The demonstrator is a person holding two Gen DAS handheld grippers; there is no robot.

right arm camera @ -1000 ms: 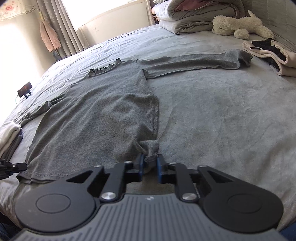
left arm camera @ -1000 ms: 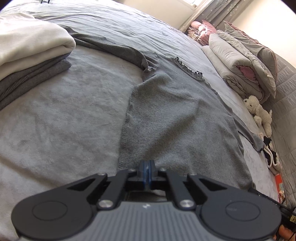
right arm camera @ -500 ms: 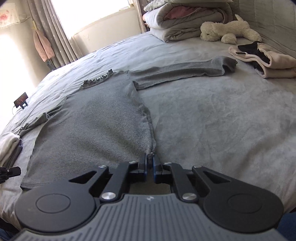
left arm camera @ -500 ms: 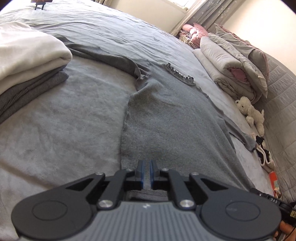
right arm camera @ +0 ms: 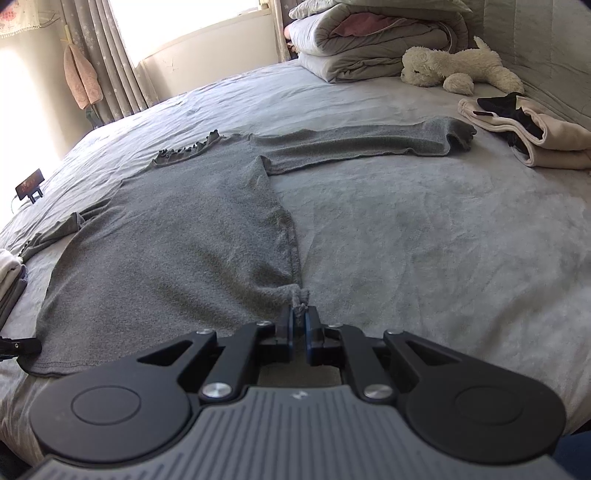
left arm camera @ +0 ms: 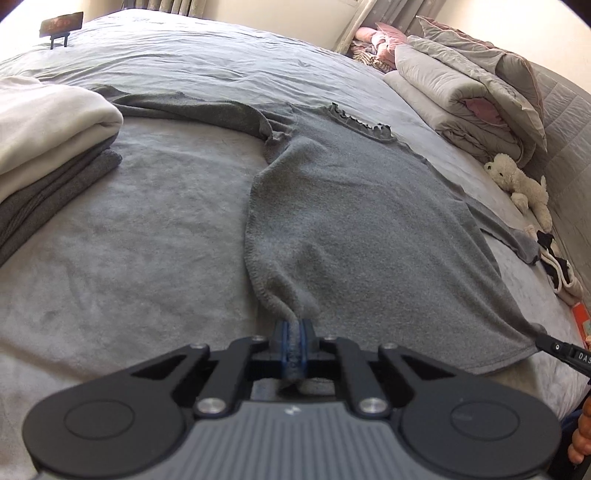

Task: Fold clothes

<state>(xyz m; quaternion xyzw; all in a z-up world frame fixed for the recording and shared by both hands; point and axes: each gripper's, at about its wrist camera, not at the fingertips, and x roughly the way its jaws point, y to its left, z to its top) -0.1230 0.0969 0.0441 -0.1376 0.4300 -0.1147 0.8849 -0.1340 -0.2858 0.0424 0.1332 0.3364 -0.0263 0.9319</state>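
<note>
A grey long-sleeved sweater (left arm camera: 351, 221) with a ruffled collar lies flat on the bed, sleeves spread to both sides. My left gripper (left arm camera: 293, 328) is at its near left hem corner. Its jaws are closing, and the blue pads pinch a bunched bit of hem between them. In the right wrist view the same sweater (right arm camera: 184, 229) stretches away from my right gripper (right arm camera: 299, 314), which is shut on the near right hem corner. A small tuft of fabric pokes out above those pads. Each gripper's black tip shows at the edge of the other's view.
The bed (left arm camera: 129, 240) has a grey plush cover. A folded cream and grey stack (left arm camera: 44, 129) sits at the left. Folded duvets (right arm camera: 369, 37), a white plush toy (right arm camera: 454, 66) and a folded beige and black garment (right arm camera: 528, 133) lie by the headboard. A small clock (left arm camera: 61, 26) stands far back.
The left jaws were shut above the hem, parted slightly half a second ago, and now pinch the bunched hem corner. The right gripper has kept its hold on the other corner.
</note>
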